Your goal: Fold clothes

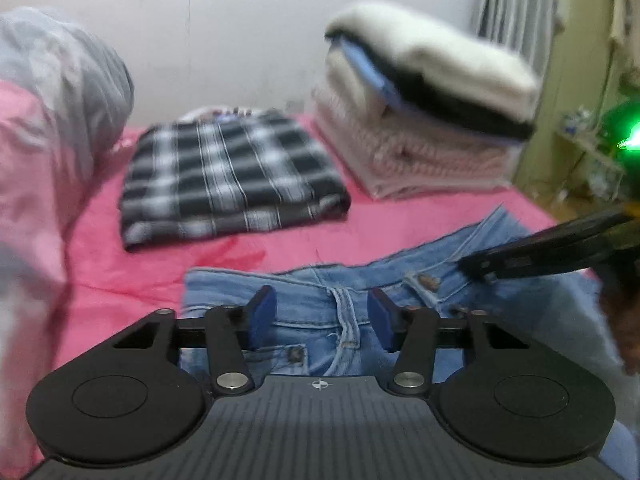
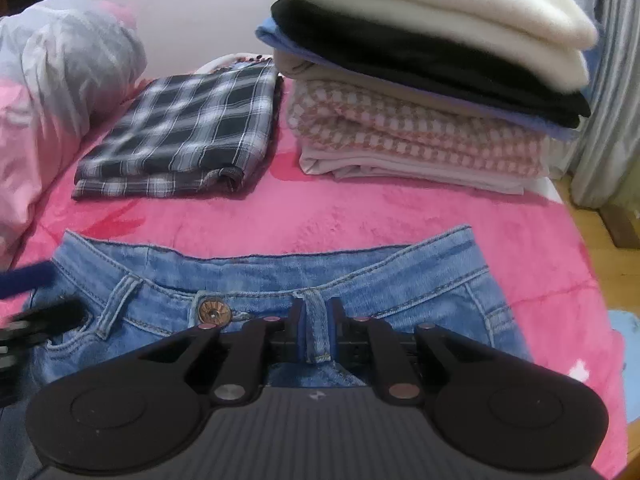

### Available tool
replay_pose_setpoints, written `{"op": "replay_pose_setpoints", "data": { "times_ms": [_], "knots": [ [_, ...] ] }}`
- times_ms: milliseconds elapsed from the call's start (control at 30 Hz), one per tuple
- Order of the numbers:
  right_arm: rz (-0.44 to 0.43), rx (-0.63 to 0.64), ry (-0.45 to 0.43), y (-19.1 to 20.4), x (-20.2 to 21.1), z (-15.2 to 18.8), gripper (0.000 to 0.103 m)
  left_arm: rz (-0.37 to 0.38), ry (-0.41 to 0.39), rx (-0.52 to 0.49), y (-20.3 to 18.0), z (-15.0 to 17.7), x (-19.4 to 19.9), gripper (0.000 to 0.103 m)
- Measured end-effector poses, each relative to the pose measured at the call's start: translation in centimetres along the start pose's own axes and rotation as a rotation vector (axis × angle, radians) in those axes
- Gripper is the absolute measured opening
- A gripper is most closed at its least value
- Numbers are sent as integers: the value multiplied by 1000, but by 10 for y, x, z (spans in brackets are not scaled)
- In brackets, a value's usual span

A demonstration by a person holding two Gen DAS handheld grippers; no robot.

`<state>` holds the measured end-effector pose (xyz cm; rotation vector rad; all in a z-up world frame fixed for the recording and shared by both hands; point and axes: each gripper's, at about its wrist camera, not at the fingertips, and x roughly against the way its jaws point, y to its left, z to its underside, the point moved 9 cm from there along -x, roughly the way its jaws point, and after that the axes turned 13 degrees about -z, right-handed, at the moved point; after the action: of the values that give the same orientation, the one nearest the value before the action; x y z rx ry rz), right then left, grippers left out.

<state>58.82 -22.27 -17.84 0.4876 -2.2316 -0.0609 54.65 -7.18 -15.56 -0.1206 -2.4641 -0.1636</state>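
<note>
Right now a pair of light blue jeans (image 2: 280, 280) lies flat on the pink bed cover (image 2: 360, 216), waistband toward the far wall. The right gripper (image 2: 316, 332) sits low over the waistband with its blue pads drawn close on either side of a belt loop (image 2: 318, 328), pinching it; the copper button (image 2: 215, 312) is just to its left. The left gripper (image 1: 322, 316) hovers over the other end of the waistband with its fingers spread wide, another belt loop (image 1: 346, 312) lying in the gap between them, untouched as far as I can see. From that side, the right gripper's black fingers reach in from the right edge, over the denim.

Beyond the left gripper, ahead and slightly left, a folded black-and-white plaid shirt (image 1: 228, 176) rests on the bed. Ahead and to the right of both grippers stands a stack of folded clothes (image 2: 424, 80): a cream knit on top, a black layer and a blue one beneath, then pink-and-white checked fabric at the bottom. Far to the left of the grippers a rumpled grey and pink duvet (image 2: 60, 80) is bunched against the wall. A striped curtain (image 1: 516, 8) hangs beyond the stack on the right.
</note>
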Motion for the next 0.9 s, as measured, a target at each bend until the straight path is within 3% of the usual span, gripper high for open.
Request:
{"op": "replay_pose_setpoints", "data": {
  "times_ms": [100, 200, 267, 333, 433, 567, 767, 900],
  "knots": [
    [-15, -11, -1, -2, 1, 2, 28, -8, 33, 18, -5, 7, -14, 48],
    [-24, 9, 8, -2, -1, 8, 28, -10, 38, 10, -7, 16, -20, 46],
    [-25, -10, 9, -4, -2, 9, 26, -2, 30, 9, -9, 19, -21, 39],
    [-19, -21, 14, -5, -3, 11, 11, 13, 18, 6, -13, 21, -21, 21],
    [-23, -19, 8, -3, 2, 10, 10, 23, -2, -7, -17, 21, -17, 7],
    [-51, -58, -51, -6, 16, 5, 9, 15, -39, 14, -14, 11, -13, 5],
    [-5, -27, -135, 1, 24, -10, 8, 0, -96, 50, -7, -6, -7, 4],
    [16, -14, -143, 0, 23, -21, 7, -25, -129, 32, -7, -17, -6, 4]
  ]
}}
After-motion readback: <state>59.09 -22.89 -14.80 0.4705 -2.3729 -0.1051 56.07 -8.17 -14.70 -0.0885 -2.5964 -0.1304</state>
